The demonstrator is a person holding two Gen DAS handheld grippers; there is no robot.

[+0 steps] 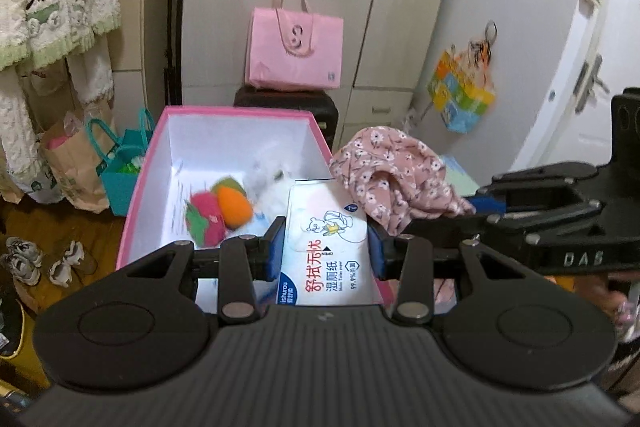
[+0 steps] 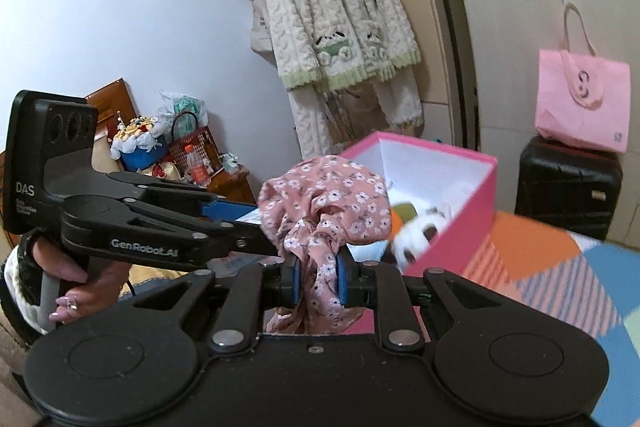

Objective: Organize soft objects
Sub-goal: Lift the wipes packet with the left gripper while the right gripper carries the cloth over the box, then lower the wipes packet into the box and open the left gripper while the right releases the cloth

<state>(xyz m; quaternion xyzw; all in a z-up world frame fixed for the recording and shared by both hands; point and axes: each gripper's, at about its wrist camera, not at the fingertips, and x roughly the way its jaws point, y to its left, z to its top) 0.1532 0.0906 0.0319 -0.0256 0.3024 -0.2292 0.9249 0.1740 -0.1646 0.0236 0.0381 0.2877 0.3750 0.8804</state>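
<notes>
Above pink box (image 1: 144,183): left gripper (image 1: 326,255) clamping wipes pack (image 1: 328,247), right gripper (image 2: 316,277) pinching floral cloth (image 2: 324,203); could snag, spill outside.

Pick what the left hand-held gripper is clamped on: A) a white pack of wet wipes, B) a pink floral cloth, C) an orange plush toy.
A: the left hand-held gripper has its blue pads pressed on both sides of the white pack of wet wipes.

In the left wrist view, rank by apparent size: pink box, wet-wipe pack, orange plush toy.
1. pink box
2. wet-wipe pack, though it sits nearest the camera in the left gripper
3. orange plush toy
</notes>
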